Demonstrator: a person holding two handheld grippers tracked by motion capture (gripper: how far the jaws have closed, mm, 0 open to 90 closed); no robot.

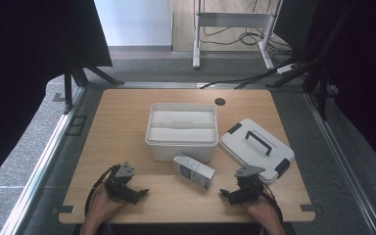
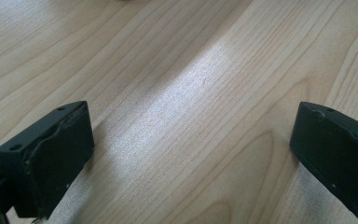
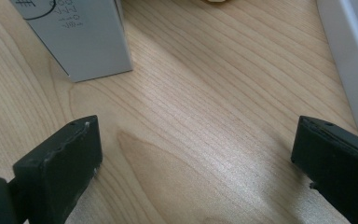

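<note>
Right gripper (image 1: 228,194) released, jaws spread wide with just bare wood between them, parked near the front edge of the desk (image 1: 127,127). Left gripper (image 1: 138,194) same deal, wide apart and holding nothing, also low over the front edge, well apart from the right one. Small grey-and-white carton (image 1: 194,170) lying on its side roughly between the two, a bit further back, closer to the right gripper; one end of it visible in the right gripper view (image 3: 81,37), not touched by either jaw. Just behind the carton, nearly touching, an open white storage box (image 1: 181,129) with a white tray insert inside. To the right of that, the box's white lid (image 1: 257,149) flat on the desk, dark handle and latches facing up, right beside the right gripper. Round cable hole (image 1: 220,102) near the back edge.
</note>
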